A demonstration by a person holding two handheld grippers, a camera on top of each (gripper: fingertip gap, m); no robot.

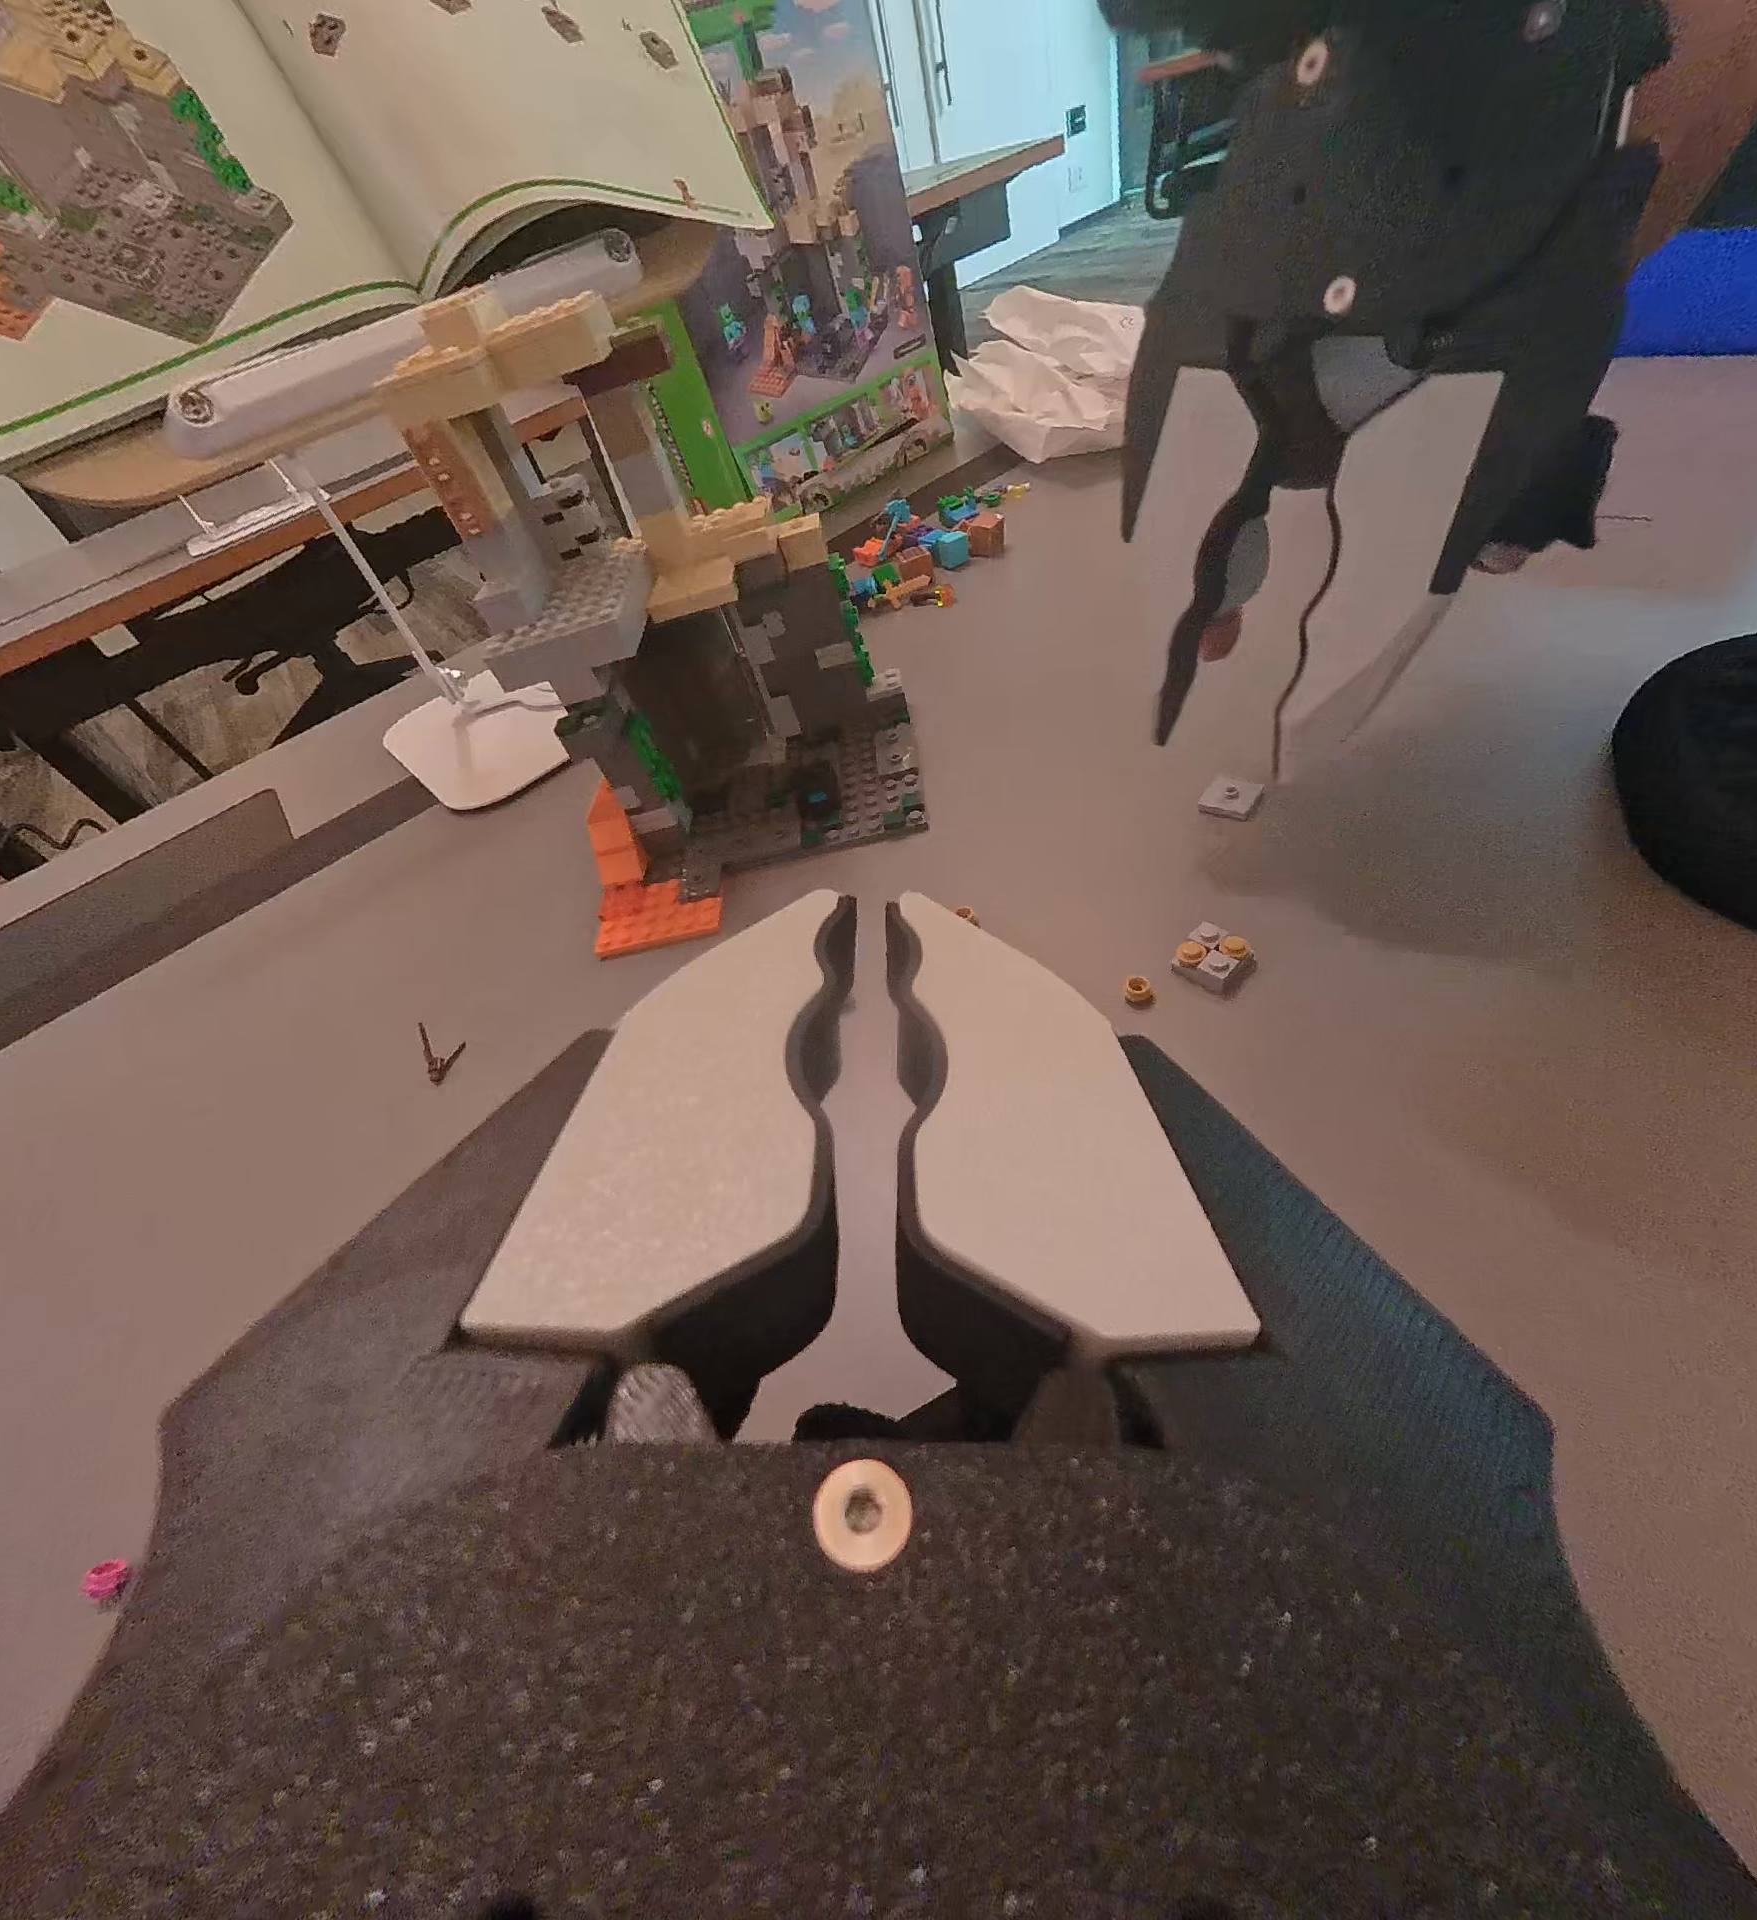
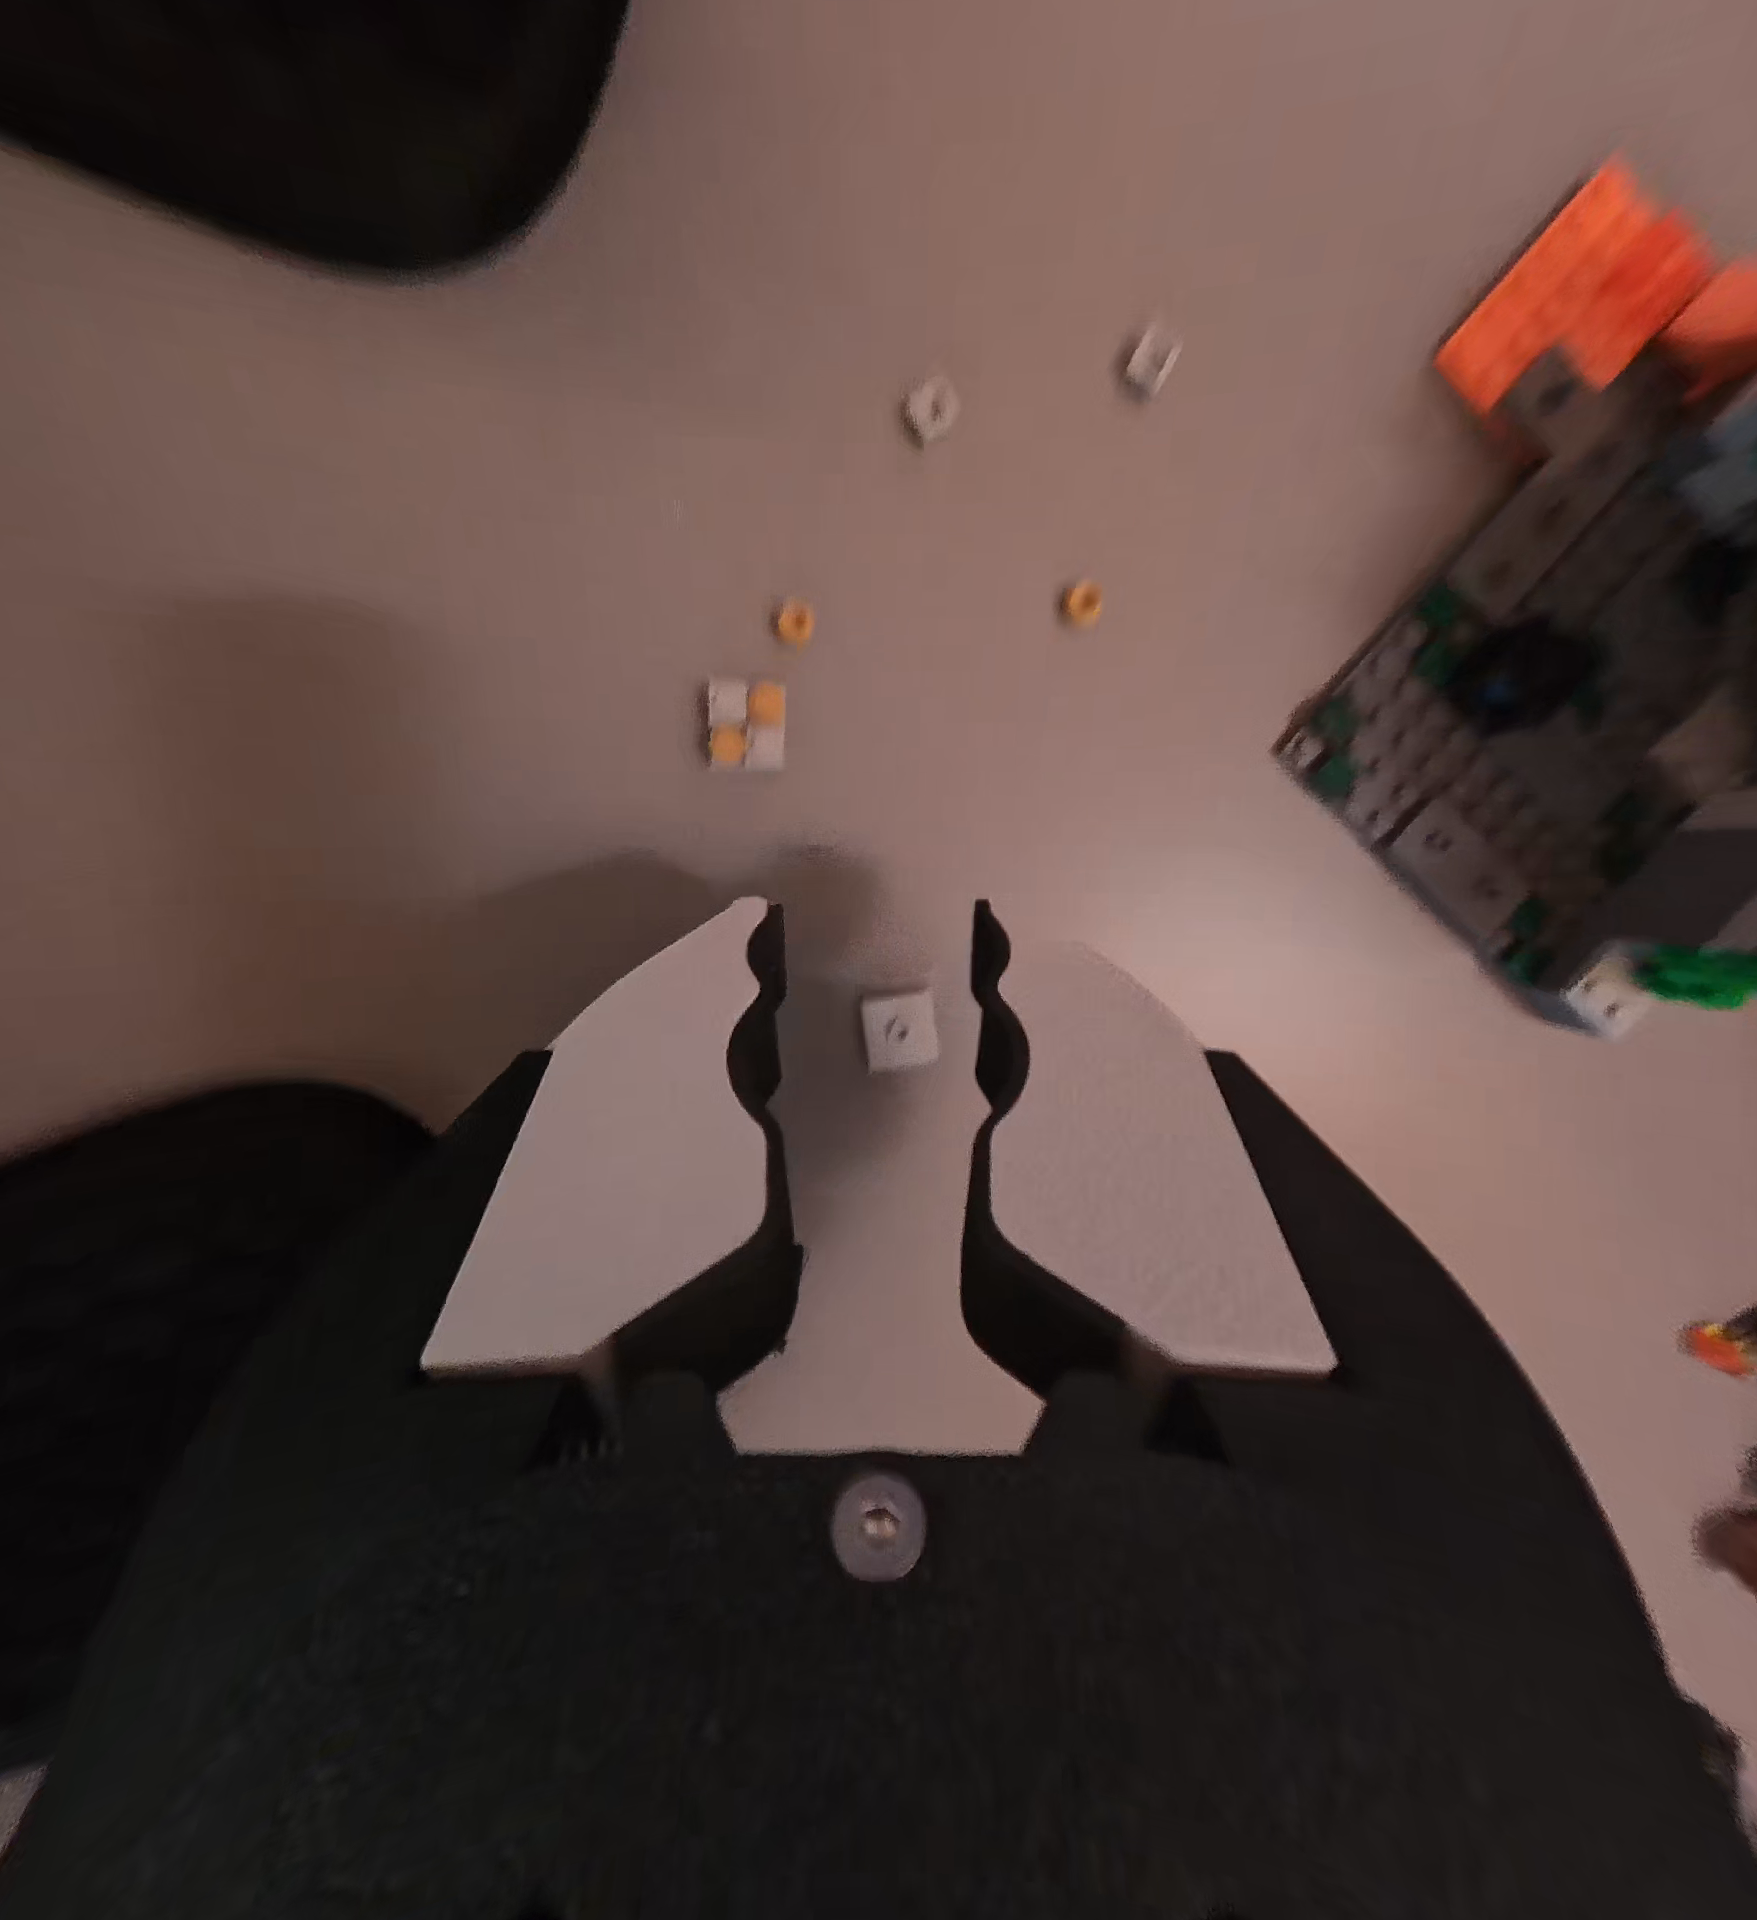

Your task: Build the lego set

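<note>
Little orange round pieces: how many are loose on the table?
2: one just beyond the small grey-and-orange block, one farther toward the lego build. Others may be hidden.

A plain grey table [image 1: 1321,1299] carries everything; on it stands the partly built lego model [image 1: 739,665] on its dark baseplate, an orange plate at its foot; near it lie a small grey plate with one stud [image 1: 1230,798], a grey square piece with two tan studs [image 1: 1213,956], a loose tan round stud [image 1: 1140,988] — and farther back a heap of coloured bricks [image 1: 931,545], the set's box [image 1: 822,312], a white lamp base [image 1: 479,743].
</note>
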